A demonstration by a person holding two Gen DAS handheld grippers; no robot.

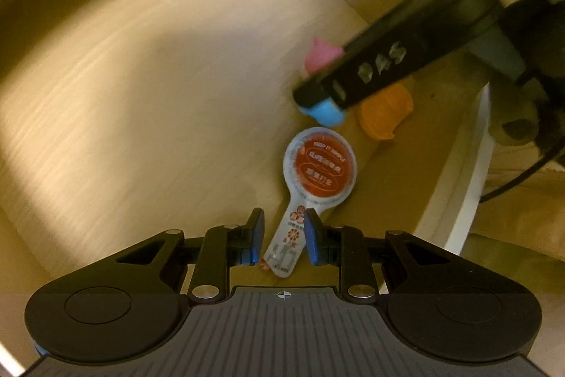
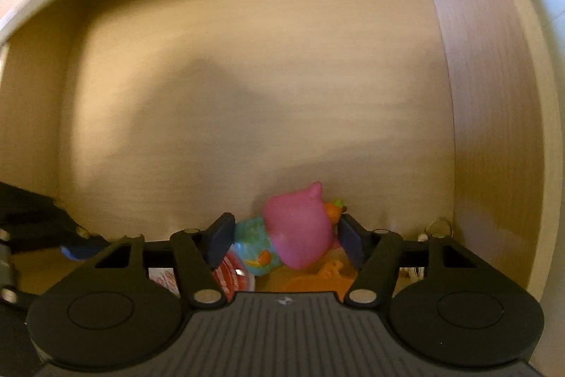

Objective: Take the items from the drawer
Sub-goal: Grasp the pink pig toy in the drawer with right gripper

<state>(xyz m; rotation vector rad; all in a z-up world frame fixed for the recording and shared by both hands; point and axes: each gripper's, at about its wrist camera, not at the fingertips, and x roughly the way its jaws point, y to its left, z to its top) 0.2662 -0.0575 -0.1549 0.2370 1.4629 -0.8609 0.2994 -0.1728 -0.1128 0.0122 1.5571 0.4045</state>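
Observation:
Inside the wooden drawer (image 1: 141,94), a spoon-shaped sealed packet (image 1: 319,172) with a round red lid lies near the right wall. My left gripper (image 1: 285,235) is shut on its narrow handle, which sits between the blue pads. A pink and light-blue toy bird (image 2: 296,232) lies at the drawer's near edge. My right gripper (image 2: 286,235) stands open astride it, a pad close to each side. In the left wrist view, a black finger (image 1: 370,69) of the right gripper crosses the toy (image 1: 321,55).
An orange ridged piece (image 1: 385,115) lies beside the toy, also seen as orange piece (image 2: 317,278) under my right gripper. The drawer's side wall (image 2: 494,129) rises on the right, its white front edge (image 1: 469,182) nearby. A black cable (image 1: 512,179) hangs outside the drawer.

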